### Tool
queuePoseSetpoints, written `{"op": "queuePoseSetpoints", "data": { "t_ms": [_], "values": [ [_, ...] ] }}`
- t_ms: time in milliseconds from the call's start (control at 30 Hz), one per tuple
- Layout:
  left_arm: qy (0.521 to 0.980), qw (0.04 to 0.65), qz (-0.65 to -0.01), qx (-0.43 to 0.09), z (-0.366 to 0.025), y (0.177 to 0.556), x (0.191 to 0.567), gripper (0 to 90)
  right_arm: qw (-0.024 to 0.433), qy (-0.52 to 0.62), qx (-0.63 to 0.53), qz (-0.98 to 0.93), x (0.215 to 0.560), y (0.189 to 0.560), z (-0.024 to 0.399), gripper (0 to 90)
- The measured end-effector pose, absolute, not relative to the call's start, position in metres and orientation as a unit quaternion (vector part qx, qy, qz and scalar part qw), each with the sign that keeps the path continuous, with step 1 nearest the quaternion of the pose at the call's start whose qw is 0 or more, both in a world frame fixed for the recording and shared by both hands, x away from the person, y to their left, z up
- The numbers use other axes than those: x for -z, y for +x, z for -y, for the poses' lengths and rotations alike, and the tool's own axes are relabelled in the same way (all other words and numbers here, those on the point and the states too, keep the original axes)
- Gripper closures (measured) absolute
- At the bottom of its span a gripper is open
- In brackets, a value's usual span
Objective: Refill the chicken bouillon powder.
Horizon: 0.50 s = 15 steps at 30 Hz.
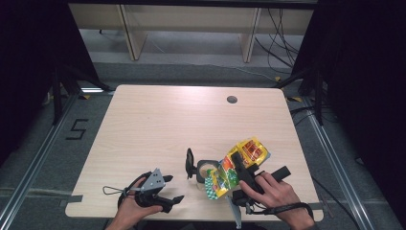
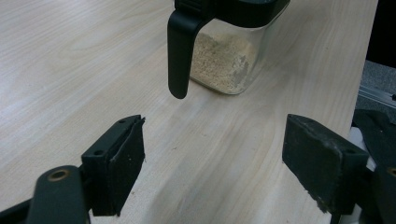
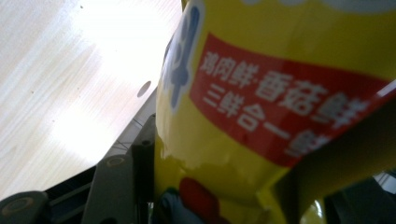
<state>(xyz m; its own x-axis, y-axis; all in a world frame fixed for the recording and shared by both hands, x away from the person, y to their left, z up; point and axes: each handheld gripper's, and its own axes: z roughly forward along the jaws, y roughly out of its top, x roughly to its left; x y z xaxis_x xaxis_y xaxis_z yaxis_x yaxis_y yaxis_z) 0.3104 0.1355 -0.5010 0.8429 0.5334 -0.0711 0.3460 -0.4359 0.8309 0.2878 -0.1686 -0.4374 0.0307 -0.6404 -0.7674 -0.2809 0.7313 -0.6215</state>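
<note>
A clear jar (image 1: 205, 173) with a black rim and its black lid (image 1: 190, 163) flipped open stands near the table's front edge; beige powder (image 2: 219, 63) fills its bottom. Over it tilts a yellow packet (image 1: 237, 165) with red and green print, mouth down toward the jar, and my right gripper (image 1: 239, 170) is shut on it. Up close the packet (image 3: 280, 102) shows red panels with white characters between the right jaws. My left gripper (image 1: 171, 189) is open just left of the jar, jaws spread wide, nothing between its fingers (image 2: 119, 168).
The light wood table (image 1: 158, 124) has a round cable hole (image 1: 232, 99) at the back right. A wire clip (image 1: 111, 190) lies by the left hand. Dark floor, rails and bench legs surround the table.
</note>
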Motion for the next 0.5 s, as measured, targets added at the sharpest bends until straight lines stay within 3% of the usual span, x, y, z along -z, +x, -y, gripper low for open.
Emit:
{"op": "queuePoseSetpoints", "data": {
  "t_ms": [500],
  "values": [
    [0.843, 0.462, -0.257, -0.104, -0.1361, 0.3111, 0.5007, 20.7, 0.626, -0.337, 0.140, -0.689, 0.4348, 0.2869, 0.1675, 45.5]
  ]
}}
